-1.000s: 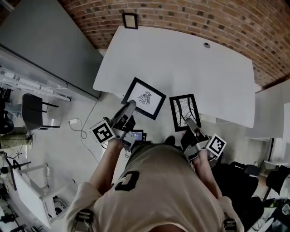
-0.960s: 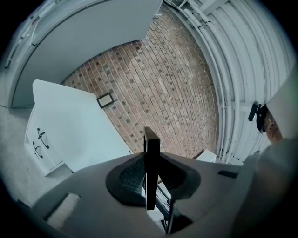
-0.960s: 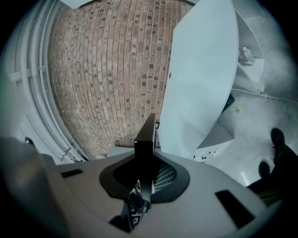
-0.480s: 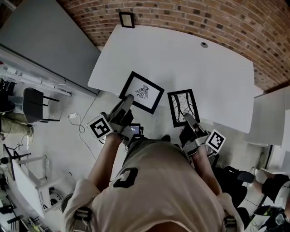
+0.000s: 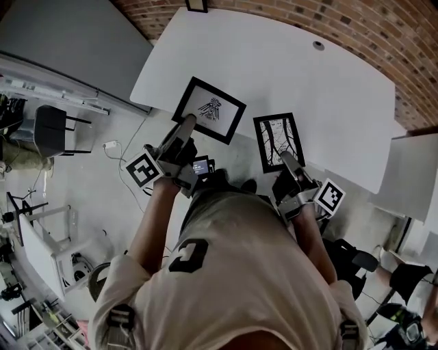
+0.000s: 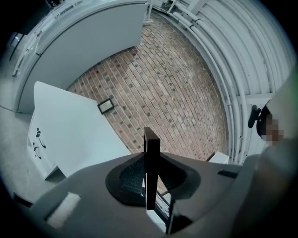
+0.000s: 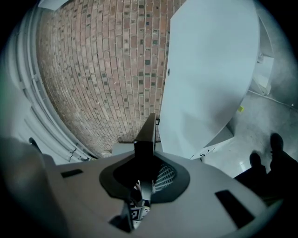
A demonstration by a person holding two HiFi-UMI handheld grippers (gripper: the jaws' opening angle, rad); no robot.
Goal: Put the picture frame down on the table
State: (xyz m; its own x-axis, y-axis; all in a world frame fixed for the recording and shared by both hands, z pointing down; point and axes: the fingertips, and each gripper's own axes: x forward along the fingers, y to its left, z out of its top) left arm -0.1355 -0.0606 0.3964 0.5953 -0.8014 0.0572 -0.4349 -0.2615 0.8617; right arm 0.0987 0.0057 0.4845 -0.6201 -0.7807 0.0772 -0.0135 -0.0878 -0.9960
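Three picture frames are counted: a bird-drawing frame (image 5: 209,109), a branch-drawing frame (image 5: 277,140) and a small frame (image 5: 197,5) by the brick wall (image 5: 342,20). Two grippers are seen, the left gripper (image 5: 188,122) and the right gripper (image 5: 284,157). Two marker cubes are counted, the left cube (image 5: 144,169) and the right cube (image 5: 330,198). One white table (image 5: 308,75), one black chair (image 5: 49,130) and one person (image 5: 233,273) are counted.

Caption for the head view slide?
Left gripper grips the left frame, right gripper the right frame, at the white table's edge.
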